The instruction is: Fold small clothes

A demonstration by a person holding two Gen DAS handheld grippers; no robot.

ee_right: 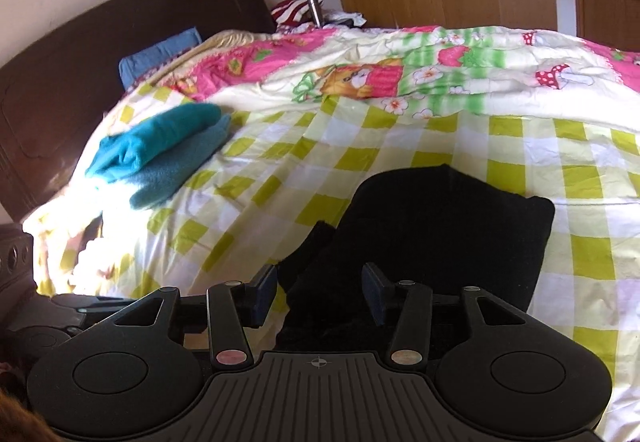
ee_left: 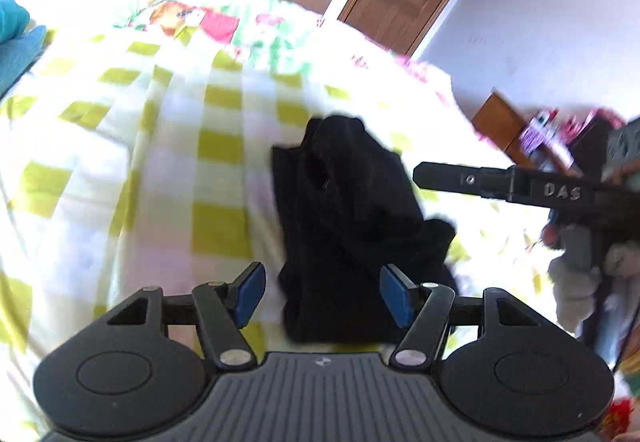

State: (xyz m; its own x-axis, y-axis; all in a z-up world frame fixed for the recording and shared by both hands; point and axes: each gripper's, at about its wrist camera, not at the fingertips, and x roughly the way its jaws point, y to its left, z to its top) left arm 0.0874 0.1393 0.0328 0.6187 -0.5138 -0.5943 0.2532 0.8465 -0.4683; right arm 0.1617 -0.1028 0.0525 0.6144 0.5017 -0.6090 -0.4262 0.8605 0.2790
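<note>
From my left claw (ee_left: 322, 294), the folded teal cloth (ee_left: 16, 38) sits far out at nine o'clock, soft and fleecy, cut by the edge of the view. The bedspread (ee_left: 120, 162) under everything is smooth cotton in yellow-green and white checks, with a pink cartoon print further up at twelve. My left claw's blue pads are spread wide with nothing pinched; the black garment (ee_left: 352, 226) lies just ahead of them, a crumpled matte heap bunched into ridges. At three o'clock my right claw (ee_left: 420, 176) reaches in, one flat black finger stretched toward the garment's right edge. From that right claw's own camera the teal cloth (ee_right: 160, 154) lies at ten o'clock, rolled thick on top; the black garment (ee_right: 440, 234) is flatter here, and the dark pads stand apart over its near edge, gripping nothing.
</note>
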